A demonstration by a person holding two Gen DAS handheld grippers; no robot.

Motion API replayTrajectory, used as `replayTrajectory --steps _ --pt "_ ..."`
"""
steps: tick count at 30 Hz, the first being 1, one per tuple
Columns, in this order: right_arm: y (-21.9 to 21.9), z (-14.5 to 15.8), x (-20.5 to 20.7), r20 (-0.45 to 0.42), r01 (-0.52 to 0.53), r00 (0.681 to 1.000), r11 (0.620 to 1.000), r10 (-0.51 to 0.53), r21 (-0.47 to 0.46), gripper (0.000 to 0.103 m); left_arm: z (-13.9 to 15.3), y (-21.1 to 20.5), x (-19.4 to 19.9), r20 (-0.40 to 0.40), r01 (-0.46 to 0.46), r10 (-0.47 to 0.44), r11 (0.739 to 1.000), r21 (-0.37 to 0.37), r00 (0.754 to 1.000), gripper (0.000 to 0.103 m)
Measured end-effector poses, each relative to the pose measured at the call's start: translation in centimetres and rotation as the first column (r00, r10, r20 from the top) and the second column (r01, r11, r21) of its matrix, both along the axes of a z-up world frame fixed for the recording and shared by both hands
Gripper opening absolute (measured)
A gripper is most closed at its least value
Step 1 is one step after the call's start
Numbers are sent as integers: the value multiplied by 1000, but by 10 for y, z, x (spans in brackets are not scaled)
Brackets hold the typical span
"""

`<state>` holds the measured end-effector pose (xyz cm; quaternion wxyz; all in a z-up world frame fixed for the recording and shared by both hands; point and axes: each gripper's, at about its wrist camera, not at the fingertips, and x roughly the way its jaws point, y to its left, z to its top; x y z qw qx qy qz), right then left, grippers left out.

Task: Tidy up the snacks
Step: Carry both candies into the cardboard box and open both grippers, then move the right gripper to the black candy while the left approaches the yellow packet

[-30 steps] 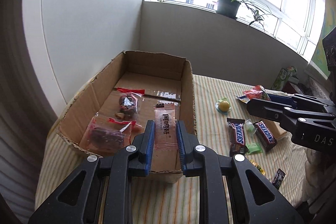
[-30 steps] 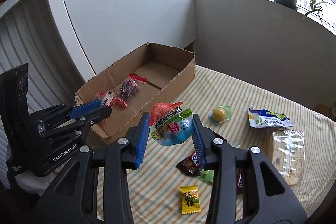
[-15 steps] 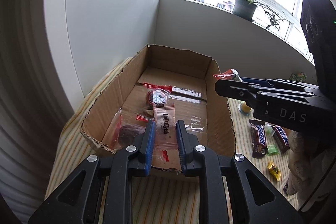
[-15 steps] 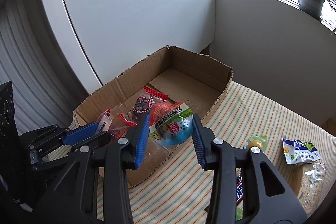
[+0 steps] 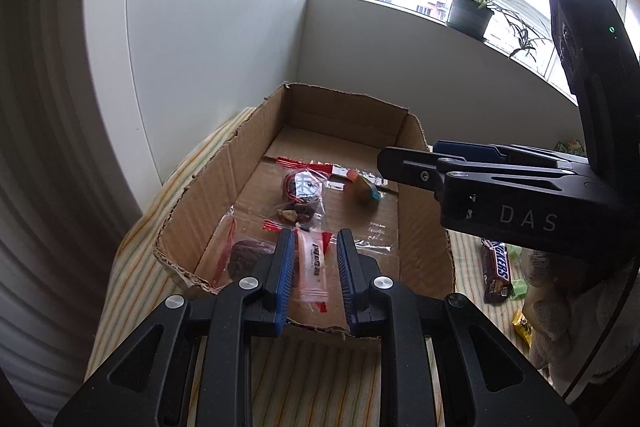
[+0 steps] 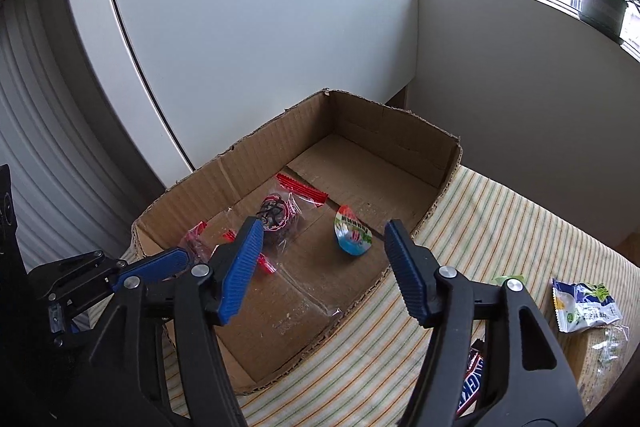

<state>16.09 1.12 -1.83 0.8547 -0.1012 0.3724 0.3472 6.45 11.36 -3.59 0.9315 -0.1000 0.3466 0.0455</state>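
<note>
An open cardboard box [image 5: 416, 135] [image 6: 360, 119] stands on the striped table. My left gripper [image 5: 315, 267] is over its near end, shut on a pink-and-clear sachet [image 5: 314, 265]. My right gripper [image 6: 322, 231] hangs over the box's middle and its jaws are opening, with nothing between the pads. Beyond them, a red, green and blue snack pouch [image 6: 352, 237] [image 5: 364, 189] is tilted on the box floor. From the left wrist view the right gripper [image 5: 408, 163] reaches in from the right. The left gripper [image 6: 160, 263] shows at the right wrist view's lower left.
Clear zip bags with red strips [image 5: 302, 187] [image 6: 276, 215] lie in the box. Right of the box are a Snickers bar [image 5: 496, 267] [image 6: 472, 387], a yellow candy [image 5: 522, 327] and a white-green packet [image 6: 584, 307]. A potted plant [image 5: 470, 15] sits on the sill; white walls close in on the box's left and far sides.
Both grippers moved left over the box. The right jaws have spread and the snack pouch has left them for the box floor. The left gripper still has the sachet.
</note>
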Motion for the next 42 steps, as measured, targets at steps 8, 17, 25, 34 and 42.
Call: replayTrajectory --steps 8,17,25,34,42 --pt "-19 15 -7 21 25 999 1000 -25 6 66 5 0 -5 21 4 -4 1000 -10 1000 20" --pt "-76 36 -27 45 84 995 996 -83 -4 66 10 -21 -12 45 64 -63 998 -13 997 20" --pt "-148 33 -45 8 175 985 984 -175 -16 66 10 -64 -13 35 201 -201 980 0 979 28" --pt "-218 -7 -85 -111 270 955 962 -274 -47 66 -6 -123 -14 -44 383 -384 923 -29 922 28" --pt "-237 -43 -122 -239 288 928 957 -286 -27 66 -21 -156 -14 -102 469 -476 879 -87 873 28"
